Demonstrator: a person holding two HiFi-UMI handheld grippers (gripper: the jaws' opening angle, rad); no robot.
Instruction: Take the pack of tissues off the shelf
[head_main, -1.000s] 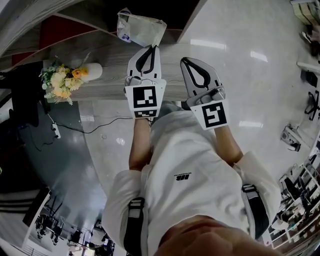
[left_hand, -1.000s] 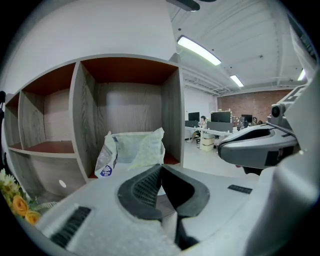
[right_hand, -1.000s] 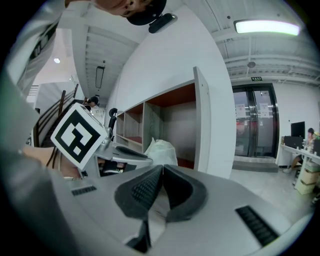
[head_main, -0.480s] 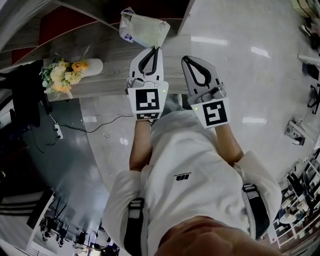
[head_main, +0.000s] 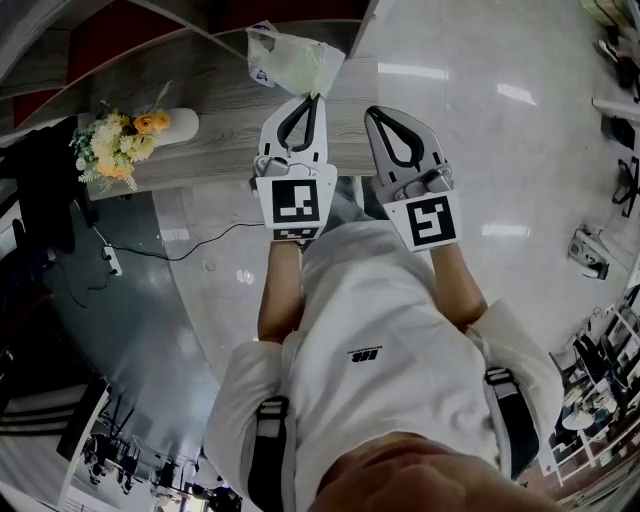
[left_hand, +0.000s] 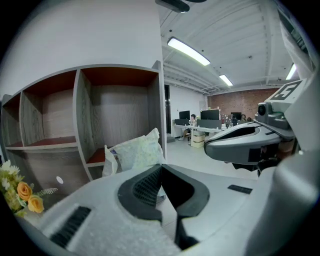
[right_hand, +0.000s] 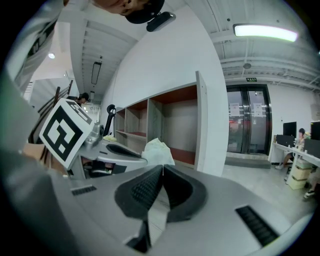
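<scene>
Though both grippers point toward it, the pack (head_main: 295, 60) sits untouched on the shelf (head_main: 200, 115).
It stands at the shelf's right end. The left gripper (head_main: 311, 98) and right gripper (head_main: 373, 113) hang short of it, jaws closed on nothing, so reaching, gripping and lifting all seem left to do.

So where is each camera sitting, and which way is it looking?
Head view: on the person's head, looking steeply down at the white shirt, the left gripper and the right gripper.
Left gripper view: rides on the left gripper, looking along its closed jaws at the grey wooden shelf; the right gripper shows beside it.
Right gripper view: rides on the right gripper, facing the same shelf over closed jaws; the left gripper shows at left.
Shared: all three show the pale green plastic pack of tissues.
</scene>
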